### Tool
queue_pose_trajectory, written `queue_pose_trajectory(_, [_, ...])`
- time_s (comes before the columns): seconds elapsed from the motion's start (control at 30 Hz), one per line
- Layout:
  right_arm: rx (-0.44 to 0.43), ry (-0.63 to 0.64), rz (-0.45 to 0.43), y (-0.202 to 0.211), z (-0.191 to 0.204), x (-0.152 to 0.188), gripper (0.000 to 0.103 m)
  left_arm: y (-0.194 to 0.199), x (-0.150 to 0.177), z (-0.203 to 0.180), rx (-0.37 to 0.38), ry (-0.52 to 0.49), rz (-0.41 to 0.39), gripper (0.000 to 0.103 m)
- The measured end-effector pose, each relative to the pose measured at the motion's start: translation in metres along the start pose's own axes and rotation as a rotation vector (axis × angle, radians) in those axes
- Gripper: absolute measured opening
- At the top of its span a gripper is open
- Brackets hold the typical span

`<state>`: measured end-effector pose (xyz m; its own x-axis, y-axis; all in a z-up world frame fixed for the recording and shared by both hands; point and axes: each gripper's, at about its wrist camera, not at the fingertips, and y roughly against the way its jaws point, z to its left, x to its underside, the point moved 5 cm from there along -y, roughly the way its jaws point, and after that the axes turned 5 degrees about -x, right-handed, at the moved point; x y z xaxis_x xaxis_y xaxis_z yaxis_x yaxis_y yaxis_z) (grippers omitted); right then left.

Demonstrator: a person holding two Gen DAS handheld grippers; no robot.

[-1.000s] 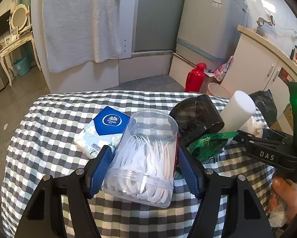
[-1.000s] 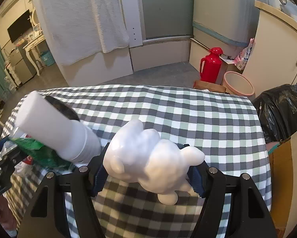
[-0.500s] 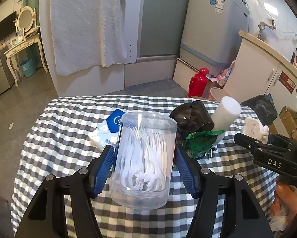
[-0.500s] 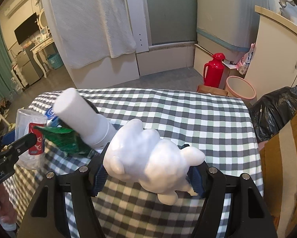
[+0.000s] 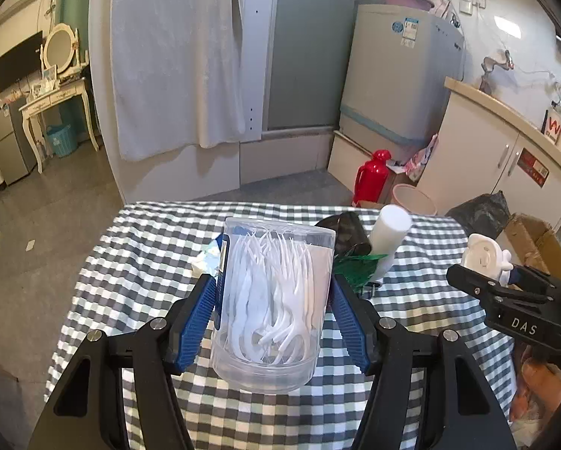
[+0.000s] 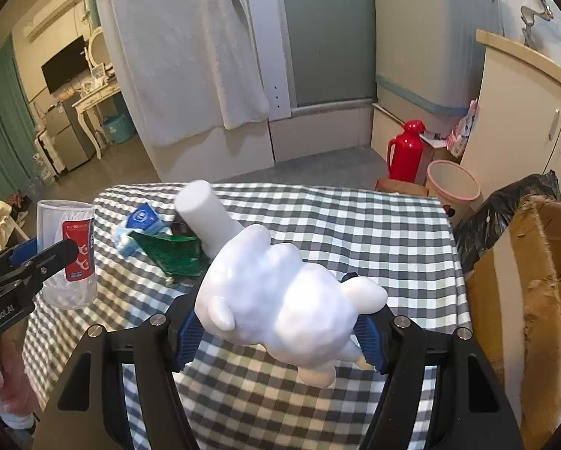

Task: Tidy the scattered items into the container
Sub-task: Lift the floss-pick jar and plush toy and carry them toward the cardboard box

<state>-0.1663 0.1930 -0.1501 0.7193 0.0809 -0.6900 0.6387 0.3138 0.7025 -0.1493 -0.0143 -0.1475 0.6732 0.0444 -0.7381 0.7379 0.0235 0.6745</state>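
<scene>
Clear plastic forms the jar clamped upright between the blue pads of the left gripper; it is packed with white floss picks standing on end, and the right wrist view shows a red label on its side. The jar hangs above the checked tablecloth, not resting on it. The right gripper is closed on a white lumpy figurine, which bulges out over both pads and is likewise held off the cloth.

On the table, grouped near its far left part in the right wrist view, lie a blue tissue pack, a green foil packet, a white cylindrical bottle lying tilted, and a dark glossy item partly hidden behind the jar. An open cardboard box stands just off the table's right edge; its inside cannot be seen from here.

Beyond the table, a grey floor leads to a white towel hanging over a partition, a washing machine, a red thermos, a pink bin and a black rubbish bag beside cream cabinets.
</scene>
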Motion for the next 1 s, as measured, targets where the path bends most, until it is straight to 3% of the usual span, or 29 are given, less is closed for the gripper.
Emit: queue_pose_trajectory(1.0, [-0.001, 0.052, -0.19, 0.147, 0.04, 0.011, 0.068, 0.137, -0.02, -0.019, 0.016, 0.0, -0.21, 0.064])
